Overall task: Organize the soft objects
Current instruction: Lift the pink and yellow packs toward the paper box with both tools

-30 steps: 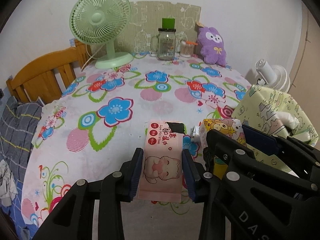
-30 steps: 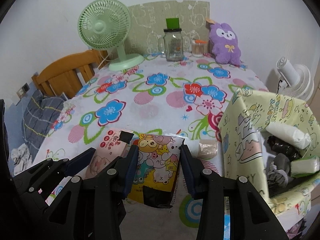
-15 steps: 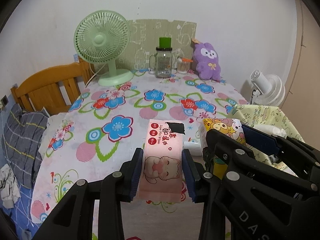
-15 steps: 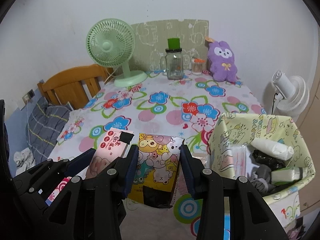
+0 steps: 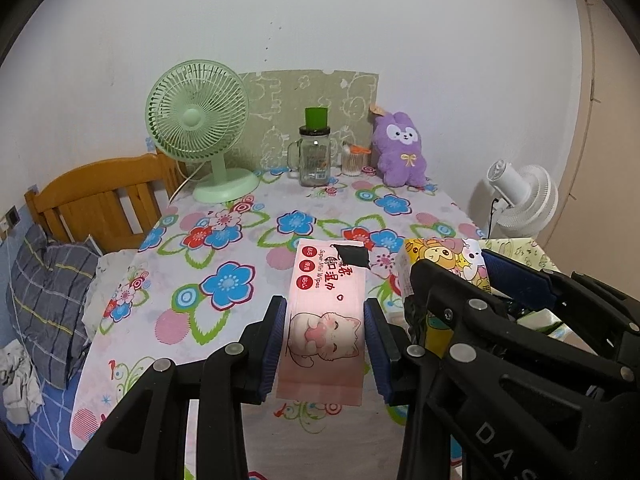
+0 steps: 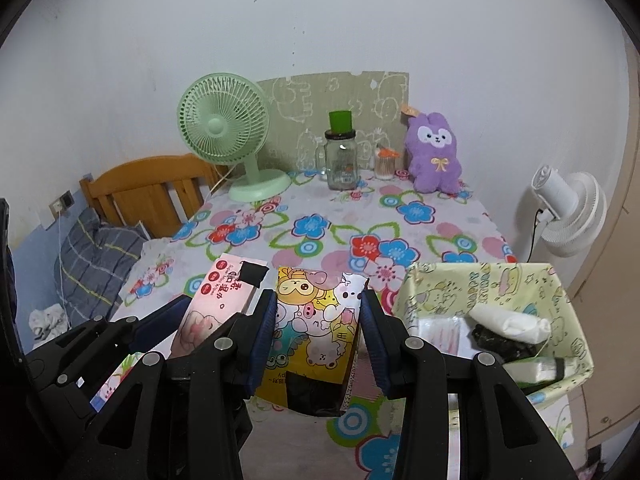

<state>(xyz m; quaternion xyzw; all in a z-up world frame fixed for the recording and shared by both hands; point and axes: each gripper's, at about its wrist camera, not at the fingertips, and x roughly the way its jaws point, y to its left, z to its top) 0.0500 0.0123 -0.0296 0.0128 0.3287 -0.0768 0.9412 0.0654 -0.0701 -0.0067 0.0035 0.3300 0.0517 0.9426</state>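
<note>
White wall | floral tablecloth | green fan, purple plush

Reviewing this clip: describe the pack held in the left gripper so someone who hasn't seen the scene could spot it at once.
Over the near edge of the floral table, two grippers each hold a soft pack. The left gripper clamps the pink wipes pack, printed with a cartoon cat and red dots. The pack beside it is yellow with many cartoon animals.

Right gripper clamped on cartoon pack, left gripper beside it holding pink wipes, both above floral table, patterned bin at right holding perhaps rolled cloths
</note>
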